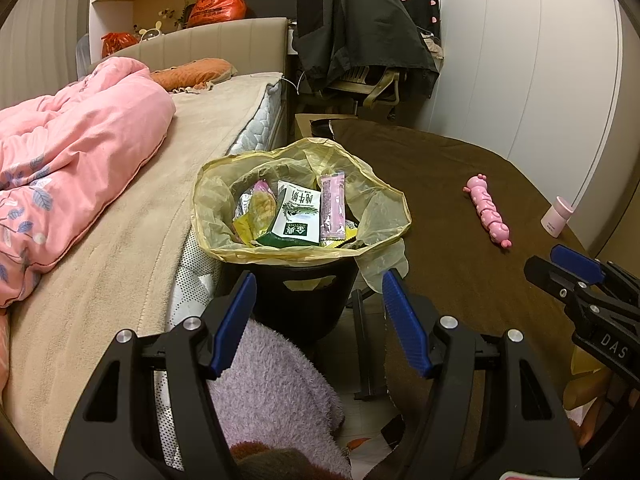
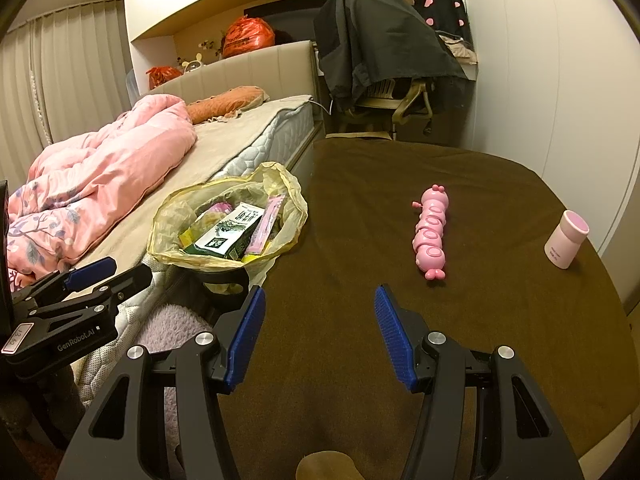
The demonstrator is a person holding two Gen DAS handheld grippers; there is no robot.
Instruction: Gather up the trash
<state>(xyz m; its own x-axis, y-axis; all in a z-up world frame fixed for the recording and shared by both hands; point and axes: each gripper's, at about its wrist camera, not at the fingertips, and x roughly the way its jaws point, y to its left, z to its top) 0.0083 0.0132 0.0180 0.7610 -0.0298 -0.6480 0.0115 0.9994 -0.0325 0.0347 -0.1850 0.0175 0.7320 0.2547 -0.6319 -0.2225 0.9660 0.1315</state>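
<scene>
A black trash bin (image 1: 304, 300) lined with a yellowish bag (image 1: 372, 216) stands between the bed and the table. Inside lie a green-and-white milk carton (image 1: 296, 216), a pink wrapper (image 1: 333, 208) and several other wrappers. My left gripper (image 1: 320, 284) hangs open just in front of the bin, nothing between its blue pads. In the right wrist view the same bin bag (image 2: 168, 224) and carton (image 2: 228, 232) sit at left. My right gripper (image 2: 320, 300) stands open and empty above the brown tablecloth (image 2: 360, 280).
A pink caterpillar toy (image 2: 430, 232) and a small pink-topped bottle (image 2: 566, 240) rest on the table. The bed (image 1: 120, 220) with a pink quilt (image 1: 72, 152) lies left. A lilac fuzzy cloth (image 1: 272, 380) sits below the left gripper. A chair draped with dark jackets (image 1: 360, 28) stands behind.
</scene>
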